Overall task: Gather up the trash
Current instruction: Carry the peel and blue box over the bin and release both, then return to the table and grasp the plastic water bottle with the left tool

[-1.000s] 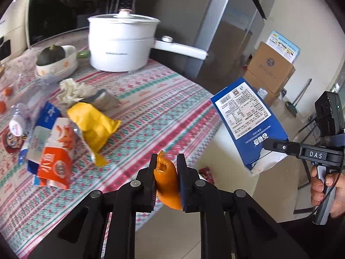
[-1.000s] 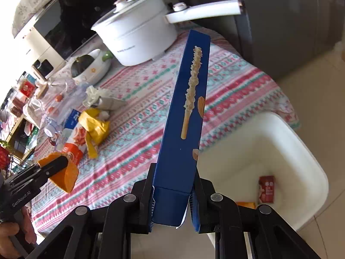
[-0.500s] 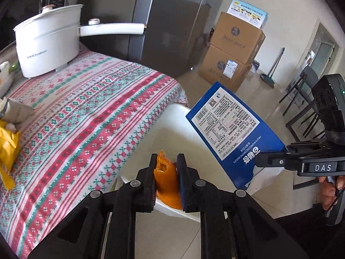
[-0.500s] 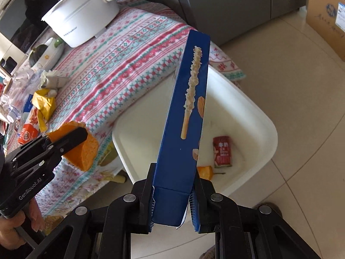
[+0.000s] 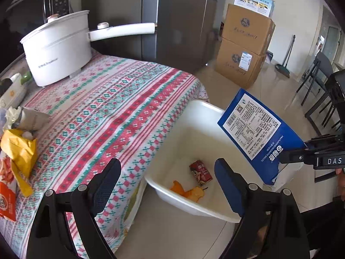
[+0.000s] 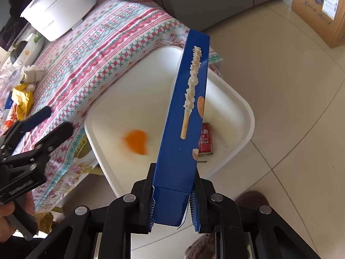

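Note:
My left gripper [image 5: 168, 172] is open and empty above the near rim of the white bin [image 5: 189, 205], which stands on the floor beside the table. An orange peel [image 6: 135, 141] is blurred in mid-fall inside the bin [image 6: 248, 116]. Orange scraps [image 5: 187, 191] and a red milk can [image 5: 200, 170] lie on the bin's bottom. My right gripper [image 6: 173, 196] is shut on a tall blue snack box [image 6: 185, 116], held upright over the bin; the box also shows in the left wrist view [image 5: 258, 133].
The table with a patterned cloth [image 5: 103, 116] holds a white pot [image 5: 58, 47], a yellow wrapper [image 5: 19, 149], crumpled paper [image 5: 23, 118] and an orange packet [image 5: 6, 196]. Stacked cardboard boxes [image 5: 243, 45] and dark chairs [image 5: 319, 90] stand on the tiled floor.
Both grippers swung from over the table to over the bin. My left gripper opened and let go of the orange peel, which is falling into the bin. The right still holds the blue box.

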